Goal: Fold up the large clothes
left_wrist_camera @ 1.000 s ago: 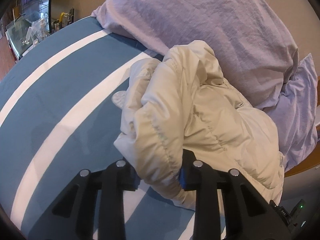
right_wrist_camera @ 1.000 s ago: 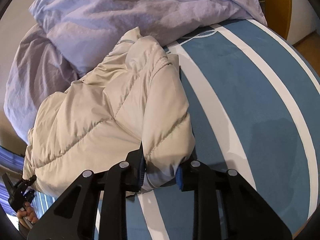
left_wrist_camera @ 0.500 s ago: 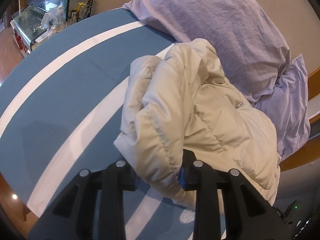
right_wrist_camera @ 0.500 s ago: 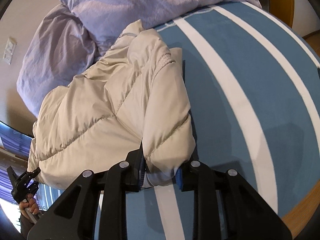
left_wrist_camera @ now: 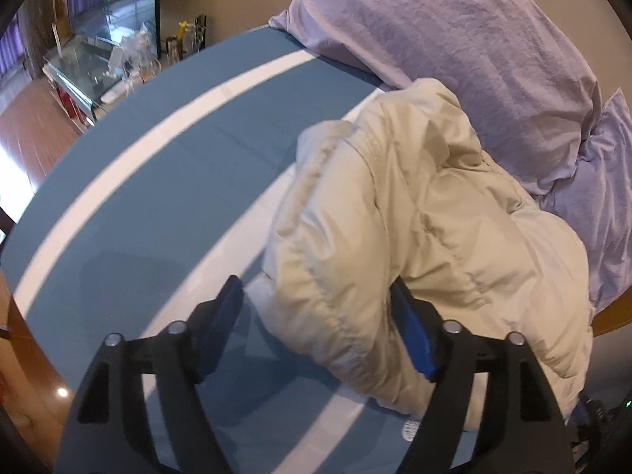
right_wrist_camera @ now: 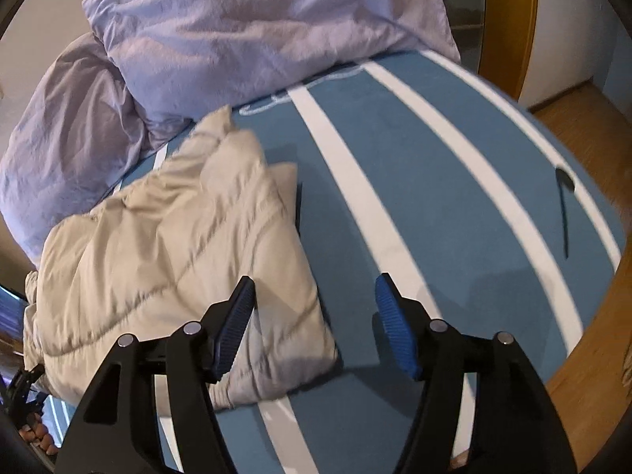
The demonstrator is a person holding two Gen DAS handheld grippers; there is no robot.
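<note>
Both tools (left_wrist_camera: 316,316) (right_wrist_camera: 314,308) just opened, releasing jacket (left_wrist_camera: 414,237) onto bed.

No text, label, brand, number or sign can be read in either view. A small pale patch with faint print (left_wrist_camera: 411,428) lies at the lower edge of the cream padded jacket (left_wrist_camera: 414,237) in the left wrist view, too blurred to make out. In the right wrist view a white looping mark (right_wrist_camera: 300,93) crosses the blue striped bedcover (right_wrist_camera: 414,181) near the lilac pillows (right_wrist_camera: 256,27); whether it is lettering cannot be told.
</note>
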